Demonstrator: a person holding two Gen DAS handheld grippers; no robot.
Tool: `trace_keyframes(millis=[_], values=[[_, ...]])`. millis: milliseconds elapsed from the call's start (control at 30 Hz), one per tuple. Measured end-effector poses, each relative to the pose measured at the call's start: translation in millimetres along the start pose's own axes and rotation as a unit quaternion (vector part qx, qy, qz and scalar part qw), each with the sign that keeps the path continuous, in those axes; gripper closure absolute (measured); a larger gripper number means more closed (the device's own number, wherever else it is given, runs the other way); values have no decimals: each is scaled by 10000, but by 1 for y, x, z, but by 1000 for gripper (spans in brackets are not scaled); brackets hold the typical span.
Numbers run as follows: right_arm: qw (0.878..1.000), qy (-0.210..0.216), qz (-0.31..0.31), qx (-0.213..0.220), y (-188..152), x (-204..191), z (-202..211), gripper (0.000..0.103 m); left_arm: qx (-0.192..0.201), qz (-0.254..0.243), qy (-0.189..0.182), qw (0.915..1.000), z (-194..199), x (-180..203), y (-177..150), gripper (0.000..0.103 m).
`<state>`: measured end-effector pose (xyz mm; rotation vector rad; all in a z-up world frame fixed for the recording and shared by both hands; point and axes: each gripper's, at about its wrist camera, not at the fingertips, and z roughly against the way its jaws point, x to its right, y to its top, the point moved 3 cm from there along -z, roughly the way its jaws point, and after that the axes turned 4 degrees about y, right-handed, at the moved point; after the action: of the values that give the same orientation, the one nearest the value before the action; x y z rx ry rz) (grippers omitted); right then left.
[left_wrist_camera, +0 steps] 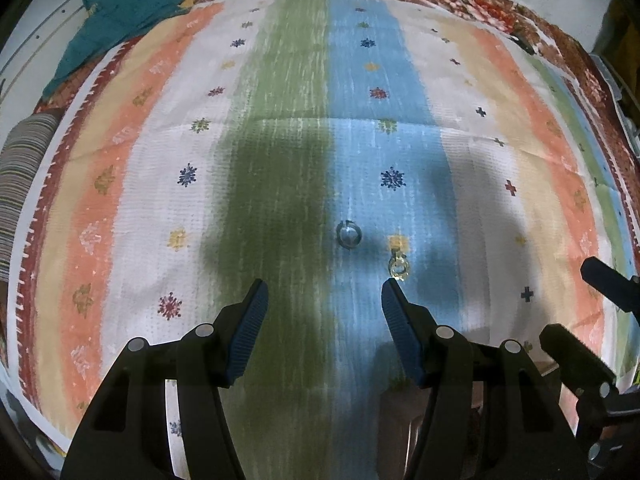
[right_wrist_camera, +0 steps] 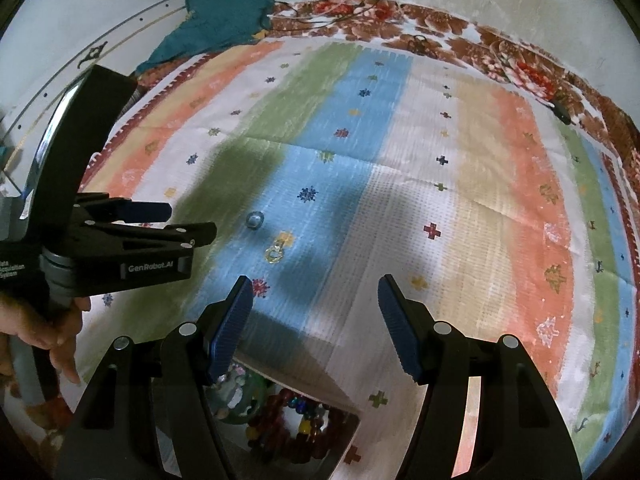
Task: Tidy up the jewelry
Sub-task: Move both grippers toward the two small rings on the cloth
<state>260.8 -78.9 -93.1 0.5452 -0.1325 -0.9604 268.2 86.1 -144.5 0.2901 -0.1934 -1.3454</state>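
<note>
A silver ring (left_wrist_camera: 349,234) lies on the blue stripe of the cloth, just ahead of my open, empty left gripper (left_wrist_camera: 325,300). A gold earring (left_wrist_camera: 398,267) lies to its right, close to the right fingertip (left_wrist_camera: 390,294). In the right wrist view the ring (right_wrist_camera: 255,219) and earring (right_wrist_camera: 275,254) lie left of and beyond my open, empty right gripper (right_wrist_camera: 316,294). A box (right_wrist_camera: 298,364) holding beaded bracelets (right_wrist_camera: 288,424) sits beneath the right gripper. The left gripper (right_wrist_camera: 176,222) shows at the left, held by a hand.
The striped patterned cloth (left_wrist_camera: 120,200) covers a bed with a floral sheet (right_wrist_camera: 500,52). A teal cloth (left_wrist_camera: 120,12) lies at the far left corner. A small dark object (right_wrist_camera: 562,112) lies at the far right. The right gripper's fingers (left_wrist_camera: 576,352) show at the lower right.
</note>
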Motion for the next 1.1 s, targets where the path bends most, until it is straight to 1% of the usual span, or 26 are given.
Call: trace_keyframes(millis=[233,467,600,633,700,767,967,1033,1100], values=[[9998,-2,107,-176,2,3,-16,38,-153,54,-67,9998,-20,2,15,44],[9993,4,251,-293,7,3,-30,38,-309,-50,-122,9994,-40,9,28,45],[9989,138,228,-395,10,3,-40,38,-362,-69,-130,9992,-47,12,34,50],[9988,106,255,-393,11,2,-42,38,-379,-67,-137,9992,-49,12,34,51],[9988,44,304,-373,13,1,-44,38,-417,-60,-178,9990,-53,13,37,61],[9985,64,353,-404,16,-1,-47,38,-470,-42,-206,9987,-55,13,38,67],[9973,102,528,-503,19,-8,-58,38,-597,-148,-319,9976,-62,22,41,67],[9969,127,562,-531,20,-9,-60,38,-675,-176,-323,9970,-67,24,42,69],[9965,166,594,-566,21,-10,-63,38,-731,-191,-304,9967,-71,25,41,74]])
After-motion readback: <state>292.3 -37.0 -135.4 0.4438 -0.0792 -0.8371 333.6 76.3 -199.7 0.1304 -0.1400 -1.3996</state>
